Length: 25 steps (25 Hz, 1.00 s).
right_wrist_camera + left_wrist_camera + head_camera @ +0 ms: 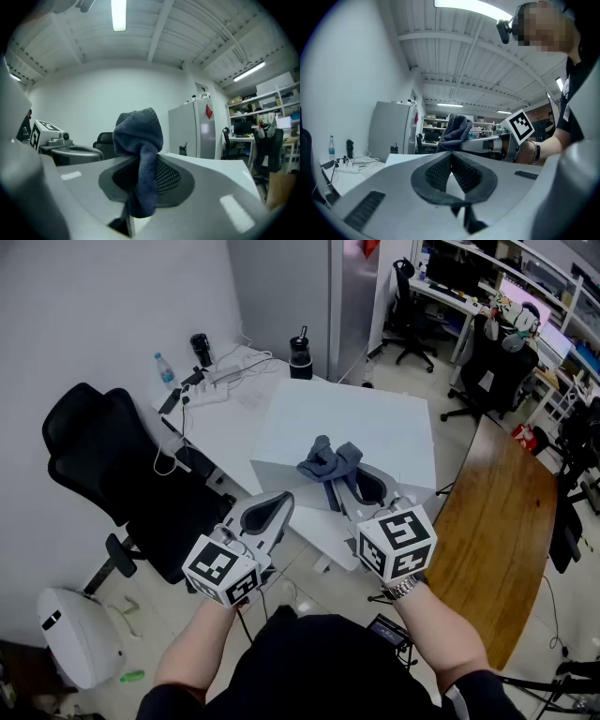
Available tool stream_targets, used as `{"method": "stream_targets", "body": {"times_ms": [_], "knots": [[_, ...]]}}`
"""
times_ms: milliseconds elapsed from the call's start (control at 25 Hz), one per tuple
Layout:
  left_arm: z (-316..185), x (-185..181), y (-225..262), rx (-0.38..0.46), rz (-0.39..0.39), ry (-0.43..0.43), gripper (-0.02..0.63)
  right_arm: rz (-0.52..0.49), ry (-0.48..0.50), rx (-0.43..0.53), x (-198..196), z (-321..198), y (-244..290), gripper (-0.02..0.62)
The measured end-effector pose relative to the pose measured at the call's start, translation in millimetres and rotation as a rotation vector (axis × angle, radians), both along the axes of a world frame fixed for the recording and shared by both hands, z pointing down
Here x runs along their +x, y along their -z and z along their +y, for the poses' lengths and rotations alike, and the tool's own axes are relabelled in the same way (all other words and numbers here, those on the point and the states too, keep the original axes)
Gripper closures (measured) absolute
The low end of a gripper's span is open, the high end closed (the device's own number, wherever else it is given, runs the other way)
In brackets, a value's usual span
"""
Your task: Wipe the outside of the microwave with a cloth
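The white microwave (pixel 375 432) stands on a low white table just ahead of me. My right gripper (pixel 336 480) is shut on a dark blue cloth (pixel 329 461), which bunches up above its jaws over the microwave's near top edge. In the right gripper view the cloth (pixel 139 140) hangs down between the pads. My left gripper (pixel 279 505) is shut and holds nothing; it hovers to the left of the right one, near the microwave's front left corner. From the left gripper view its pads (pixel 440 169) meet, and the cloth (pixel 457 129) shows beyond them.
A black office chair (pixel 122 474) stands at the left. Behind it a white desk (pixel 234 404) carries a water bottle (pixel 165 368), cables and a black tumbler (pixel 300 354). A wooden table (pixel 497 531) runs along the right. A white bin (pixel 80 634) sits on the floor at lower left.
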<state>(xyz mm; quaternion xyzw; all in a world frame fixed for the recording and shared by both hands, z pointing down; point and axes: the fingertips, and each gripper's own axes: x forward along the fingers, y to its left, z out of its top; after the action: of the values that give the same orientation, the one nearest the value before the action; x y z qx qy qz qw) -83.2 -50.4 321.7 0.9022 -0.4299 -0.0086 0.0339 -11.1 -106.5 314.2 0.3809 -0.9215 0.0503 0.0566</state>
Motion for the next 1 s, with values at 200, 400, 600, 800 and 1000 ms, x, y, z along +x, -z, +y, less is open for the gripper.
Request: {"method": "stream_targets", "body": {"times_ms": [200,400,600,800,1000], "knots": [[-41.5,-37.4,-7.0,0.001,0.010,0.011,0.601,0.005,0.001,-0.012,-38.8,-44.7,-12.1,0.520],[-87.9,-85.9,-2.4,-0.018,0.015,-0.005,0.601,0.032,-0.021,-0.051,-90.7,-98.3,-18.2,0.520],[-121.3,-121.8,-6.4,-0.026,0.011,-0.027,0.601,0.073,-0.048,-0.089,-129.6,-140.7,-35.3,0.520],[-149.6,-151.7,-9.4,-0.027,0.018,-0.033,0.601,0.134,-0.059,-0.130,-161.0,-174.4,-55.6,0.520],[-169.7,-167.9,-17.0,-0.040,0.031,-0.044,0.601,0.198,-0.069,-0.185,-177.6,-199.2,-79.5,0.520]]}}
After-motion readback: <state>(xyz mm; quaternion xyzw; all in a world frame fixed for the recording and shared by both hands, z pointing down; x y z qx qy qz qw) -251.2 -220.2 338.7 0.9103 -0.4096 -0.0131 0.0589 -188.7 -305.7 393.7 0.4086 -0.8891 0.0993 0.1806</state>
